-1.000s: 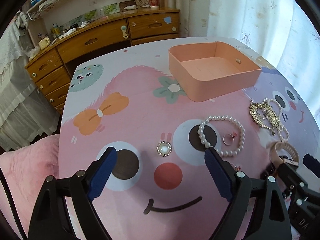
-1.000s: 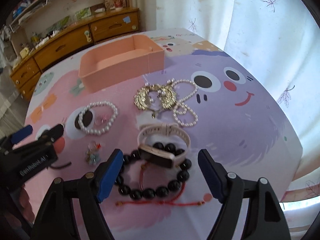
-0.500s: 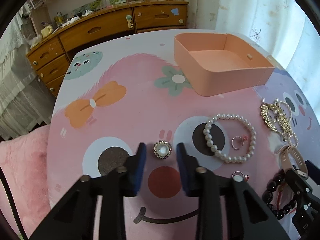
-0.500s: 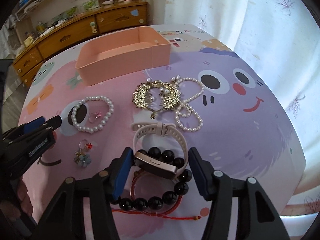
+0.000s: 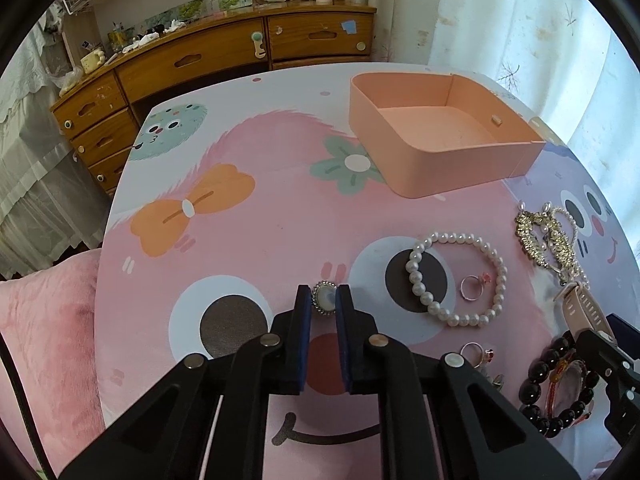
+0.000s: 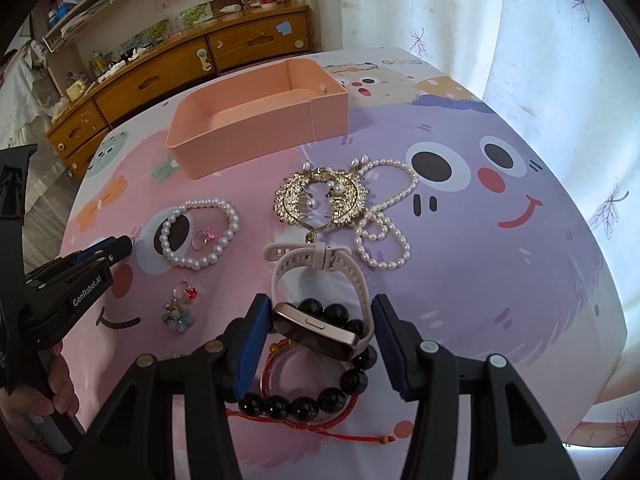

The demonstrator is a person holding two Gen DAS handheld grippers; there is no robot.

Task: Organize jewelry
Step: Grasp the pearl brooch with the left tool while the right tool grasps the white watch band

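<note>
My left gripper [image 5: 324,300] is shut on a round pearl brooch [image 5: 324,298] lying on the cartoon tablecloth [image 5: 260,240]. The empty pink tray [image 5: 436,172] stands beyond it, at the right. My right gripper [image 6: 320,316] has its jaws closed to the sides of a pink smartwatch [image 6: 320,328] that rests on a black bead bracelet [image 6: 312,404]; both pads appear to touch it. The left gripper also shows at the left of the right wrist view [image 6: 120,246].
A pearl bracelet [image 6: 200,232] rings a pink ring [image 6: 202,238]. A gold hair comb [image 6: 320,200] and pearl necklace [image 6: 384,220] lie behind the watch. A red-stone ring [image 6: 188,290] and flower earrings [image 6: 178,316] lie left. A wooden dresser [image 5: 192,60] stands behind.
Both grippers closed from wide open. The left one came down around the brooch and clamped it; the right one moved in and narrowed onto the smartwatch.
</note>
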